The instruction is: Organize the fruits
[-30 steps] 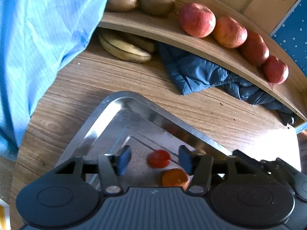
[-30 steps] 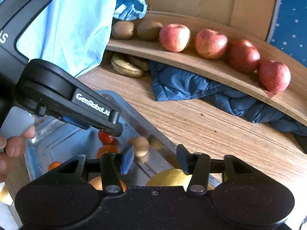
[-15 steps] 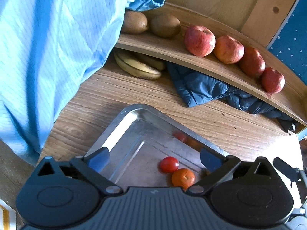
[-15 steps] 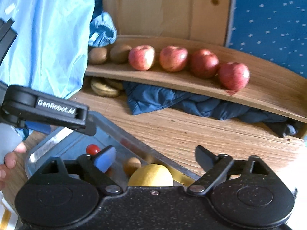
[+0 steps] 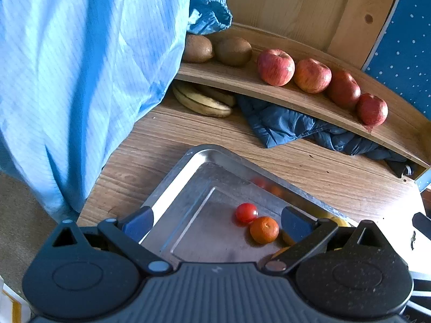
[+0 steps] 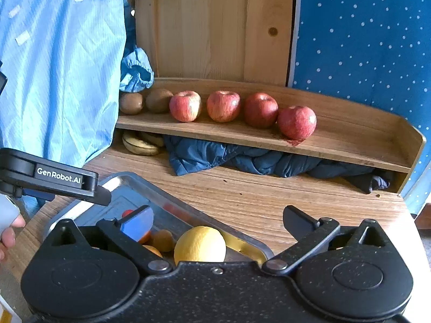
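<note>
Left gripper (image 5: 216,220): jaws spread wide and empty, hovering above the metal tray (image 5: 186,169).
Right gripper (image 6: 218,219): jaws also spread wide, nothing between them, above the tray's near corner.
Tray contents: a cherry tomato (image 5: 246,213) touches a small orange (image 5: 264,229) on the tray floor; in the right wrist view a yellow lemon (image 6: 200,245) lies at the near edge, just beside a small brown fruit (image 6: 163,239) — more orange fruit is partly hidden behind the blue finger pad (image 6: 137,224).
Shelf (image 6: 350,132): two kiwis (image 6: 159,100) at the left end, then four red apples (image 6: 223,105) in a row — the rightmost sits a little forward of the others.
Under the shelf: bananas (image 5: 202,102) on the wooden table (image 5: 336,177), beside a crumpled dark blue cloth (image 5: 282,123).
Person: light blue garment (image 5: 80,80) fills the left side; fingertips (image 6: 9,231) show on the left gripper's handle.
</note>
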A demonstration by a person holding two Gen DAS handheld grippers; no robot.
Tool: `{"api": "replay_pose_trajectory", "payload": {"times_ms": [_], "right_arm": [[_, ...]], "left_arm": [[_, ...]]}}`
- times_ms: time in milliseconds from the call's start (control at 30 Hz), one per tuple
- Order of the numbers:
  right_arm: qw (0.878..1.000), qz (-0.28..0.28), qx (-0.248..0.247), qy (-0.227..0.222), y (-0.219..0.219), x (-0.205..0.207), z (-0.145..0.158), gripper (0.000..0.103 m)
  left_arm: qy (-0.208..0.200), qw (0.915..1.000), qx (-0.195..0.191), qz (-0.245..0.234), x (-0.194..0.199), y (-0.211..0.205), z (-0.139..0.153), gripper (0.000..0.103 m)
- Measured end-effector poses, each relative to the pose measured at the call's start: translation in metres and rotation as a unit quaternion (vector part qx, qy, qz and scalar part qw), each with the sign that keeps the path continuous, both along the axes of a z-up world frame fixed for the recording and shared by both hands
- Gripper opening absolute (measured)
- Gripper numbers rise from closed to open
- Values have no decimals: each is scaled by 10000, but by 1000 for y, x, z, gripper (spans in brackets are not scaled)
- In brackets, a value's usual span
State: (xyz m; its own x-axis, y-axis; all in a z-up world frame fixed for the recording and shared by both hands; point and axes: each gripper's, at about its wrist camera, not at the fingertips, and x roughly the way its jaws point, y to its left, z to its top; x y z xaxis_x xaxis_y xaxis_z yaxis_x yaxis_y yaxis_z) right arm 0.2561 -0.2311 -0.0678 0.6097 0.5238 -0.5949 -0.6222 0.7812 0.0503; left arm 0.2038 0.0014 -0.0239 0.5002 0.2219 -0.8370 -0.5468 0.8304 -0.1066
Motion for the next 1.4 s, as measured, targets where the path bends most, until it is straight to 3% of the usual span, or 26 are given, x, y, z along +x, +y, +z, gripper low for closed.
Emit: {"api": "replay_pose_trajectory", "payload": {"times_ms": [867, 1400], "right_arm": [[9987, -369, 340, -114, -29, -60, 17, 102], [9962, -838, 235, -56, -23, -101, 17, 102]], "left_arm": [[-292, 9980, 344, -442, -68, -21, 25, 103], [-425, 9937, 360, -969, -98, -9, 18, 103]]}}
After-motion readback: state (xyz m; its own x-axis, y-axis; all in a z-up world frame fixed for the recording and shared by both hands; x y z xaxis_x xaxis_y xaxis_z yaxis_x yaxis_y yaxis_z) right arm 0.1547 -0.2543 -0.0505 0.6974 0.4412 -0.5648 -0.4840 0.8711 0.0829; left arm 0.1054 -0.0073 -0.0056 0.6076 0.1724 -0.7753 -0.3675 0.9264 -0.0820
